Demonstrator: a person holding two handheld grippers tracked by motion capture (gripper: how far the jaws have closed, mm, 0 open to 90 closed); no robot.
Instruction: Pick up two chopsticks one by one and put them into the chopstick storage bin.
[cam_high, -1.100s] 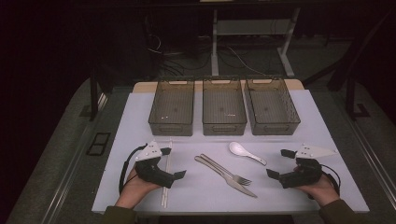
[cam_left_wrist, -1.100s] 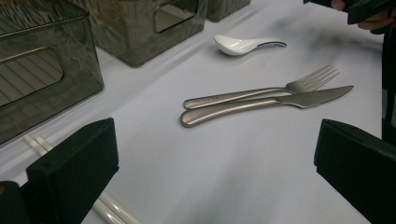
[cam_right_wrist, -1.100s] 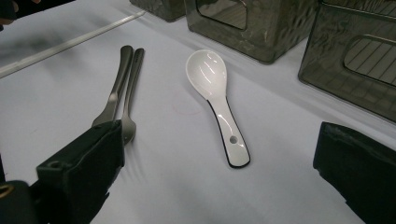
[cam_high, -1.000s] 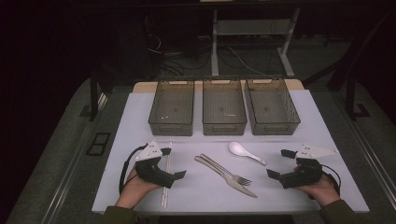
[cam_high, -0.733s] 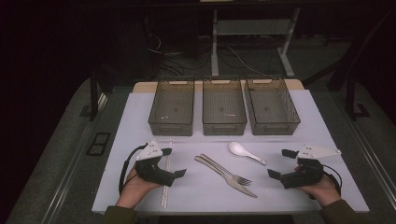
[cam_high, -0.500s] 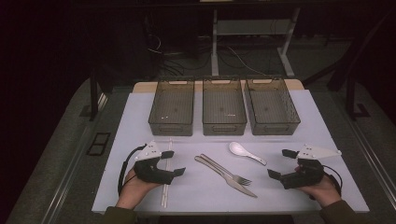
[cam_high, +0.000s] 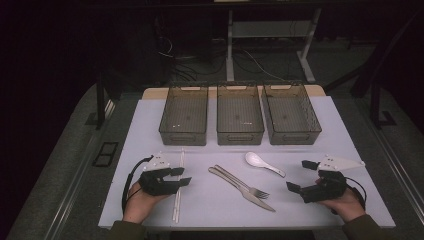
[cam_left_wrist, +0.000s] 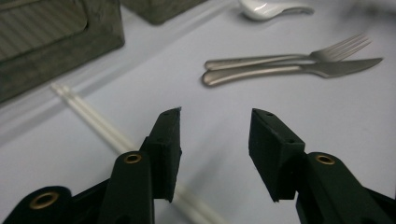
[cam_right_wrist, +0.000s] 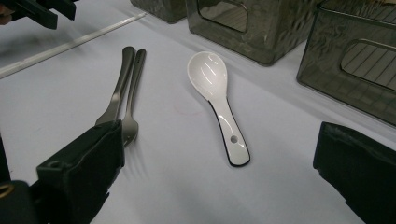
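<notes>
**Left claw narrows over the chopsticks**

The white chopsticks (cam_left_wrist: 93, 122) lie flat on the counter (cam_high: 300, 150), running under the left claw (cam_left_wrist: 215, 140): one black jaw stands right over them, the other beside them on bare counter. The jaws have just been closing and now stand partly open, pressing on nothing; nothing sits in the gap. Beyond the left claw's tips lie a fork (cam_left_wrist: 289, 58) and a knife (cam_left_wrist: 299, 72), side by side and touching, with a white spoon (cam_left_wrist: 273, 9) farther off. Three grey bins (cam_high: 240, 114) stand in a row past those. The right claw (cam_high: 306, 176) rests wide open and empty, the spoon straight ahead of it.
</notes>
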